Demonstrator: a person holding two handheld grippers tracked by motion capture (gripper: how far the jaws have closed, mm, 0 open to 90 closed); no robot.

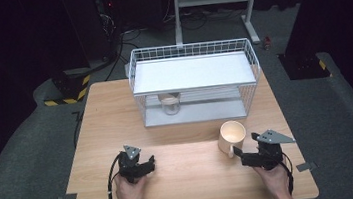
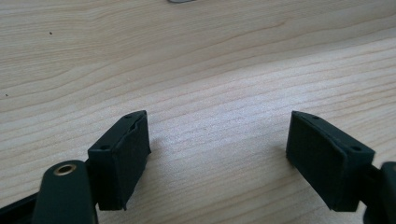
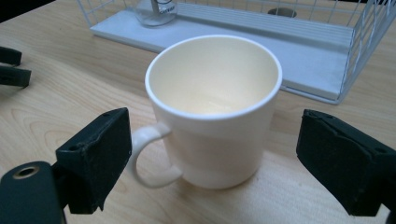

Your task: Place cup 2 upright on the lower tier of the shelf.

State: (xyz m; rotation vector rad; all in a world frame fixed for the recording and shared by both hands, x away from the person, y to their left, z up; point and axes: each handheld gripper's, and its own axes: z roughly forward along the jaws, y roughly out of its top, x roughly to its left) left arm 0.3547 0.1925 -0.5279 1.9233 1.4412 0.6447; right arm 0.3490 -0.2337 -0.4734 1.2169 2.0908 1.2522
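Apparently empty, cream mug (image 3: 215,112) stands upright.

— What colours do you have in front of you?
— Your cream ceramic mug (image 3: 215,116) is pale yellow inside; the light wooden worktop (image 1: 117,126) shows fine grain.
— And the rest?
— Your white wire rack (image 1: 193,80) has grey shelves. Both black hand-held grippers, left (image 2: 217,156) and right (image 3: 212,158), are matt.
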